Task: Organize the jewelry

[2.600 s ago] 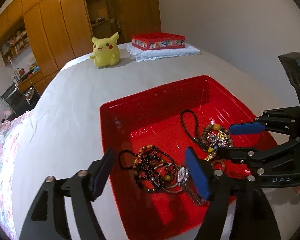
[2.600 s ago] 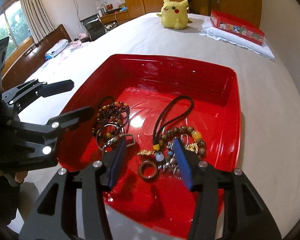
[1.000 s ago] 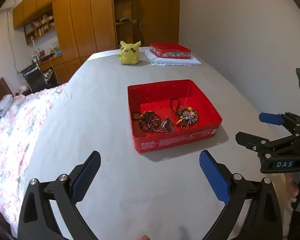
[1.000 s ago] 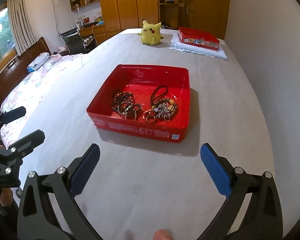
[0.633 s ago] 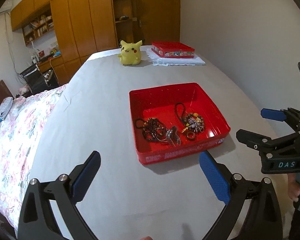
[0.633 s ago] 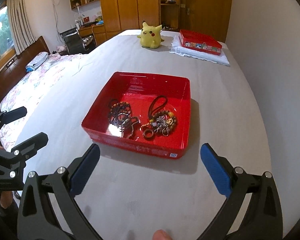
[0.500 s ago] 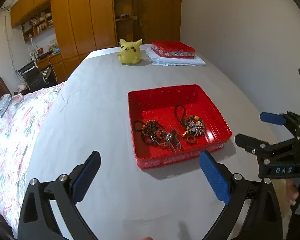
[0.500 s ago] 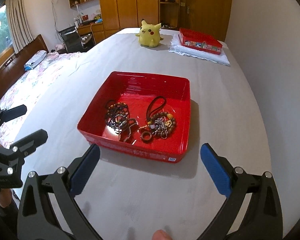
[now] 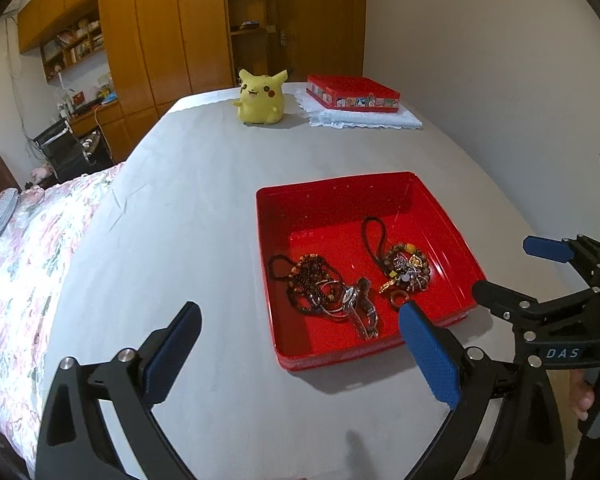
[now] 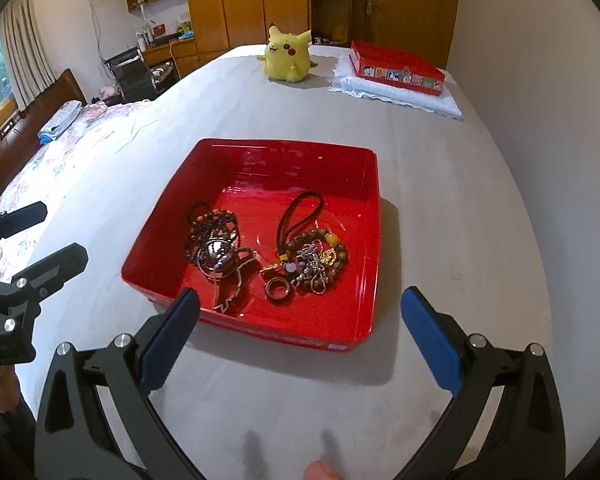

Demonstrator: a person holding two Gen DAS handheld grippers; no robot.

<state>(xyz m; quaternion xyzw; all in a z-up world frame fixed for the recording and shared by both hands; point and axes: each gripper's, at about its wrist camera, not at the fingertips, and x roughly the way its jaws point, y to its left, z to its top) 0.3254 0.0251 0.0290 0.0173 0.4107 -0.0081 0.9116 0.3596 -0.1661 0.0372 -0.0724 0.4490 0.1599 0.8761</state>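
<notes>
A red plastic tray [image 9: 332, 190] [image 10: 374, 208] sits on the grey bed cover. Inside lie a dark bead necklace tangled with a watch [image 9: 320, 288] [image 10: 216, 248] and a beaded bracelet with charms, a cord and a brown ring [image 9: 406, 268] [image 10: 312, 258]. My left gripper [image 9: 300, 350] is open and empty, in front of the tray's near left corner; it also shows in the right wrist view [image 10: 40, 236]. My right gripper [image 10: 300, 332] is open and empty, just before the tray's near edge, and shows in the left wrist view [image 9: 512, 272].
A yellow plush toy [image 9: 260, 98] [image 10: 288, 58] and a red tin [image 9: 352, 94] [image 10: 396, 68] on a folded white cloth [image 9: 364, 118] sit at the far end. A floral bedspread [image 9: 16, 264] covers the left side. A white wall [image 9: 500, 80] runs along the right.
Both grippers pulled back out of the tray and opened wide, then over the last second drifted closer to it again. The jewelry stays in the tray.
</notes>
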